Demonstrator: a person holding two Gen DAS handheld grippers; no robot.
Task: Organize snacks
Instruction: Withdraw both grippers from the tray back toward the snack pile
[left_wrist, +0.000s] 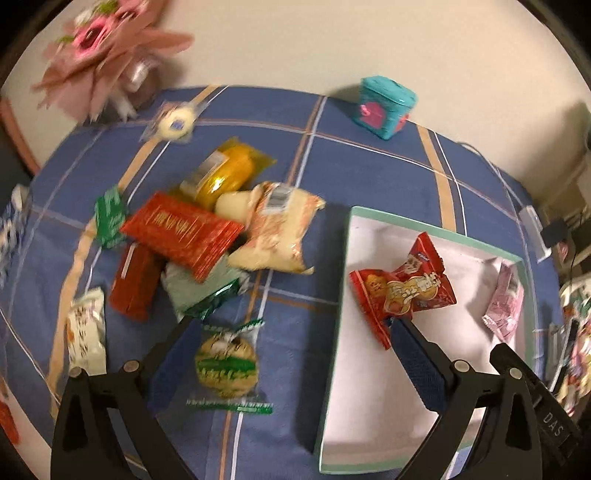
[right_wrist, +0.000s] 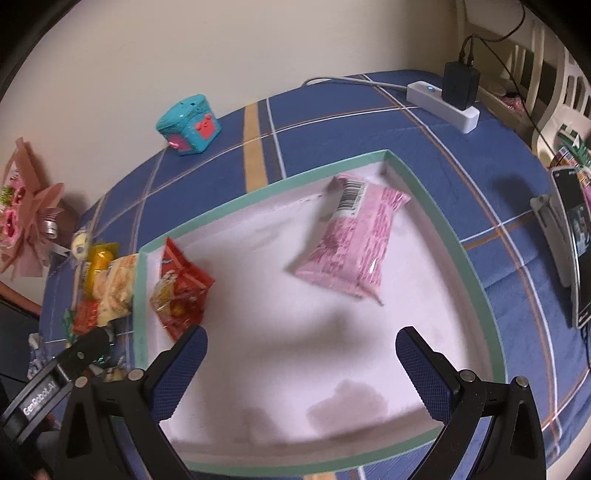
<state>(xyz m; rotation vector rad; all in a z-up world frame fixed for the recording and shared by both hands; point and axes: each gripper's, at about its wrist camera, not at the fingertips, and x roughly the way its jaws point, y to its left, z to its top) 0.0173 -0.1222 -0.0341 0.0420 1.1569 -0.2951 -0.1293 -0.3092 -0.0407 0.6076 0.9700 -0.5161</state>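
Observation:
A shallow white box with a mint-green rim (left_wrist: 345, 258) (right_wrist: 476, 266) lies on the blue plaid tablecloth. Inside it lie a red snack packet (left_wrist: 402, 288) (right_wrist: 181, 291) near its left wall and a pink packet (right_wrist: 351, 240) (left_wrist: 504, 302) toward its far right. A pile of snacks (left_wrist: 207, 229) (right_wrist: 107, 284) lies left of the box. A round green-wrapped cookie (left_wrist: 227, 363) sits between the fingers of my left gripper (left_wrist: 291, 321), which is open and empty. My right gripper (right_wrist: 301, 336) is open and empty over the box floor.
A teal toy box (left_wrist: 386, 107) (right_wrist: 190, 123) stands at the table's back edge. A pink paper bouquet (left_wrist: 103, 51) (right_wrist: 26, 218) stands at the back left. A white power strip with a black charger (right_wrist: 448, 98) lies at the back right, and a phone on a stand (right_wrist: 572, 240) at the right edge.

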